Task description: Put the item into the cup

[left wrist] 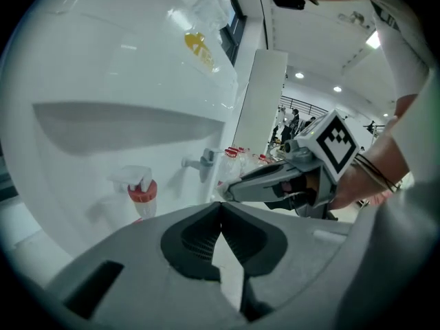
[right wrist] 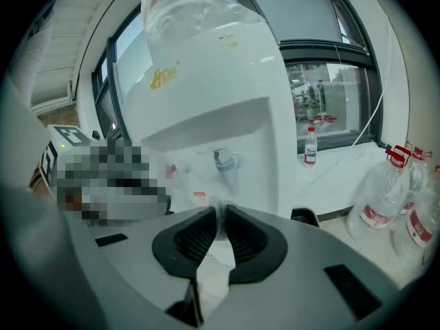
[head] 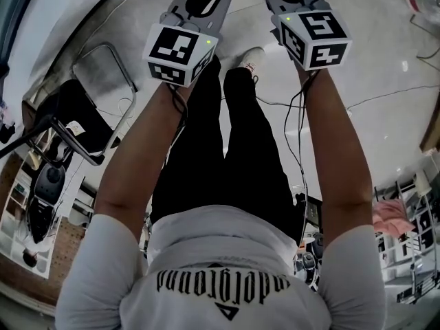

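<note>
The person is standing and holding both tools out ahead over a pale glossy floor (head: 385, 67), with black trousers (head: 220, 150) and a white shoe (head: 251, 59) showing below the arms. A black metal-framed chair (head: 89, 115) is standing well off to the left.

The left gripper (left wrist: 220, 208) is keeping its two dark ribbed jaws pressed together at the tips, with nothing between them. It is pointing at a tall white plastic water dispenser (left wrist: 124, 81), whose red tap (left wrist: 141, 190) is sitting left of a grey tap (left wrist: 204, 160).

The right gripper (right wrist: 220, 210) is facing the same dispenser from the right side, with a clear upturned water bottle (right wrist: 185, 5) sitting on top of it. Its jaws are standing a narrow slit apart. A pale smudge is showing at the tips, too blurred to tell whether anything is being pinched.

Clear plastic bottles with red caps (right wrist: 385, 198) are standing near on the right, and a small red-labelled bottle (right wrist: 311, 146) is standing far back on a white window ledge (right wrist: 344, 170).

The cup and the item are not showing clearly in any view.
</note>
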